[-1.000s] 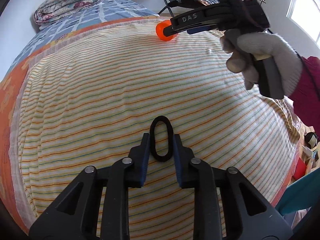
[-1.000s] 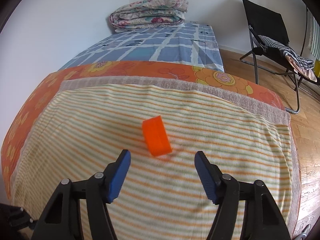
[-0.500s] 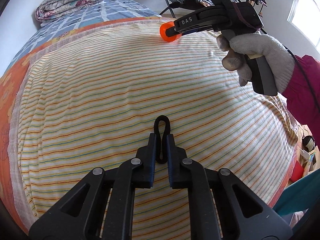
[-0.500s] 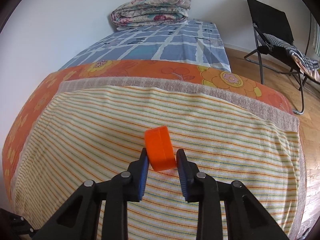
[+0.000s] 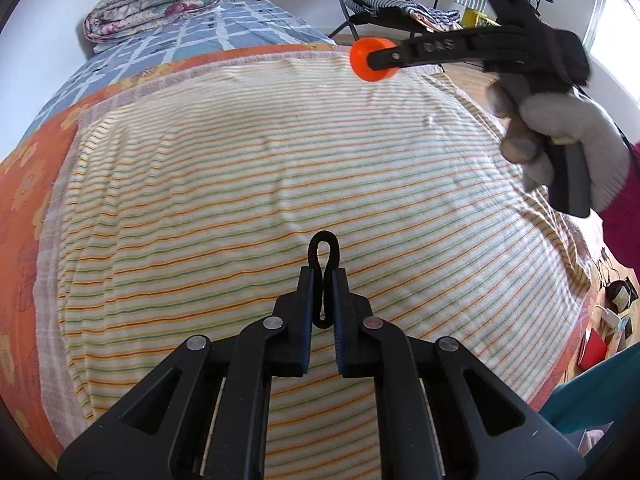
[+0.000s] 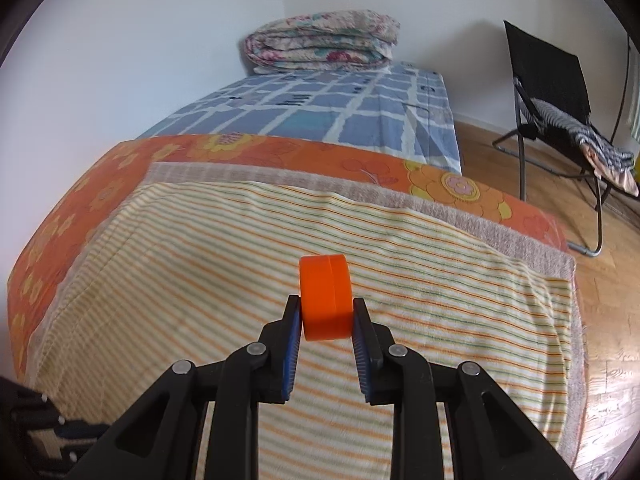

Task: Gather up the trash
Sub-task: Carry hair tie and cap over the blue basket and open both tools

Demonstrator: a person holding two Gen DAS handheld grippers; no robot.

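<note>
My left gripper is shut on a black elastic hair band, squeezed flat, its loop sticking out past the fingertips above the striped blanket. My right gripper is shut on an orange round cap, held edge-up above the blanket. In the left wrist view the right gripper shows at the upper right in a white-gloved hand, with the orange cap at its tip, lifted off the bed.
The bed carries an orange flowered sheet, a blue checked sheet and a folded quilt at the far end. A black folding chair stands on the wood floor to the right. Small items lie on the floor by the bed's right side.
Both grippers closed: the left pinched the hair band flat, the right clamped the orange cap. Both have since lifted their objects off the blanket.
</note>
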